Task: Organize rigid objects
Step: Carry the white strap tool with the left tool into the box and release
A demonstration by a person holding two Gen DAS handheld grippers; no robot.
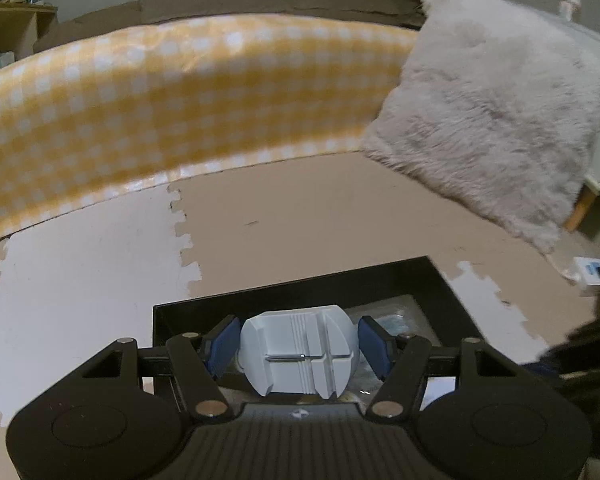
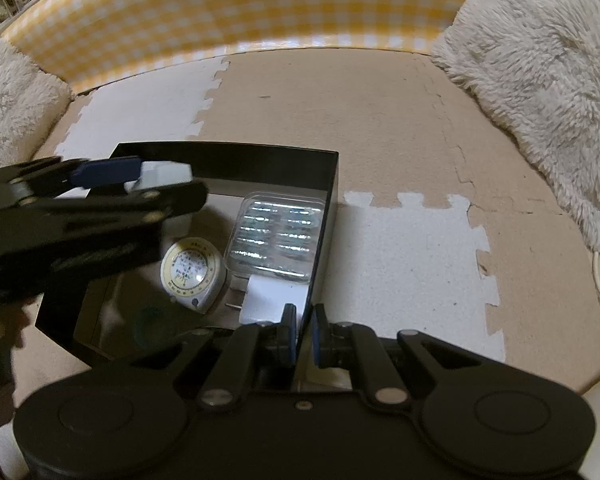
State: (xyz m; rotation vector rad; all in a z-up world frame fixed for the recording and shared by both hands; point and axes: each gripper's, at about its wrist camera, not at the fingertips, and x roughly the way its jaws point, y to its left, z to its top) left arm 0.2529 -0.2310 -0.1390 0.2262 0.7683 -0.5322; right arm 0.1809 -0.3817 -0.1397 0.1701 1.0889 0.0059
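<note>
My left gripper is shut on a grey-white plastic block with grooves and holds it above the black box. In the right wrist view the left gripper reaches in from the left over the box, with the block between its blue pads. My right gripper is shut on the near right wall of the black box. Inside the box lie a clear plastic case, a round tape measure and a white charger plug.
The box stands on a beige and white foam puzzle mat. A yellow checked cushion wall runs along the back. Fluffy grey pillows lie at the right and left. A small white and blue box lies at far right.
</note>
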